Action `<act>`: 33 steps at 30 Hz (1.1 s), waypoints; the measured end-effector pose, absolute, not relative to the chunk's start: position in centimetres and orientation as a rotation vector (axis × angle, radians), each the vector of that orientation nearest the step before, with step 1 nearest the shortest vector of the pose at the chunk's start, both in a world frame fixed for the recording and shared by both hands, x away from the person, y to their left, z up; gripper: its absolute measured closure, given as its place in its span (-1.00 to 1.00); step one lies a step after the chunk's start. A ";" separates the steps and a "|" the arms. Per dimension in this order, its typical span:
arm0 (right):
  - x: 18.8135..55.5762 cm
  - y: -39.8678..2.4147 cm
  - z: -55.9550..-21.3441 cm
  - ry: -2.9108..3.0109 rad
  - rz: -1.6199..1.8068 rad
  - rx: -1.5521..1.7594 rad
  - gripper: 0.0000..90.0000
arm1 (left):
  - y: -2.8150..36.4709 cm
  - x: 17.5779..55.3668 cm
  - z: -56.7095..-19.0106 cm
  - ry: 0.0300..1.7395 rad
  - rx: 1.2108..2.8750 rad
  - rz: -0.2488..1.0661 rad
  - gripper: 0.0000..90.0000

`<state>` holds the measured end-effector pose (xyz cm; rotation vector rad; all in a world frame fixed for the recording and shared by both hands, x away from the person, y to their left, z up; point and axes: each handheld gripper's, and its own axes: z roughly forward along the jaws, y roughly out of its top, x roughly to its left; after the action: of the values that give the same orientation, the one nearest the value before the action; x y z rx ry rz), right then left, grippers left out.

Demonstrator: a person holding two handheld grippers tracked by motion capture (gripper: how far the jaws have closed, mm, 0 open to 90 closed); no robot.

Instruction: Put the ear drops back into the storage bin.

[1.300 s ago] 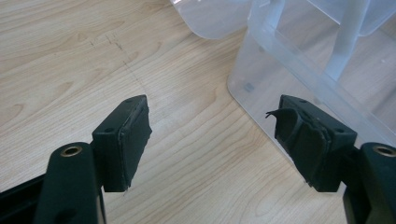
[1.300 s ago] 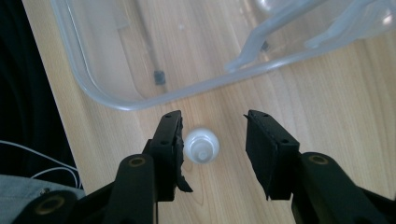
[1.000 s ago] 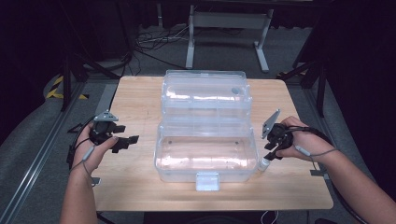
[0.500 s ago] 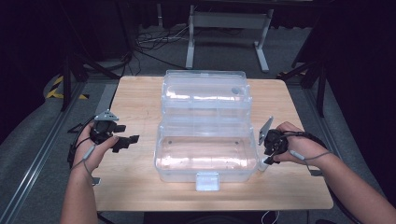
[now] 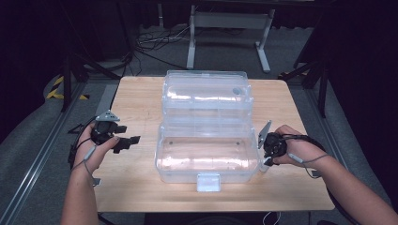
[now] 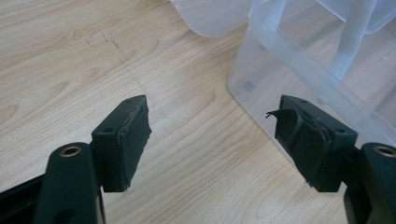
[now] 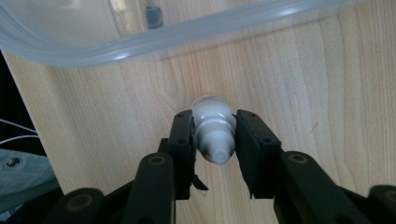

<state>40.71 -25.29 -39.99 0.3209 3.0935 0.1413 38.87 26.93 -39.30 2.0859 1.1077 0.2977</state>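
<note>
While the left gripper [image 6: 212, 140] waits wide open, the right gripper [image 7: 214, 142], jaws just closing, pinches a small white plastic dropper bottle [image 7: 212, 130] at mid-frame, likely for the clear plastic box [image 5: 206, 154].

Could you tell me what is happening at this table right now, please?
A person works two handheld claws beside an open clear plastic box. The right claw has just been closing around a small white dropper bottle standing on the wooden table, its pads at the cap. The left claw hangs open, holding nothing.

Light wooden table [image 5: 141, 187], open clear plastic box [image 5: 206, 154] (lid back), small white bottle [image 7: 212, 128] beside it
</note>
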 end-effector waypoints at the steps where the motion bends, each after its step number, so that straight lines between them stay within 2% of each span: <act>1: 40.7 -25.3 -40.0 3.094 0.140 0.321 0.58 | 26.9 38.9 -39.3 1.107 2.085 0.298 -0.41; 12: 40.7 -25.3 -39.5 3.104 0.147 0.318 0.58 | 27.1 38.9 -39.4 1.118 2.079 0.295 -0.41; 33: 39.9 -25.3 -34.3 3.066 0.114 0.301 0.58 | 26.9 38.7 -39.2 1.099 2.089 0.280 -0.42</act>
<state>39.86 -25.31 -34.30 0.3007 3.0664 0.1137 38.71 26.94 -39.18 2.0889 1.0993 0.2796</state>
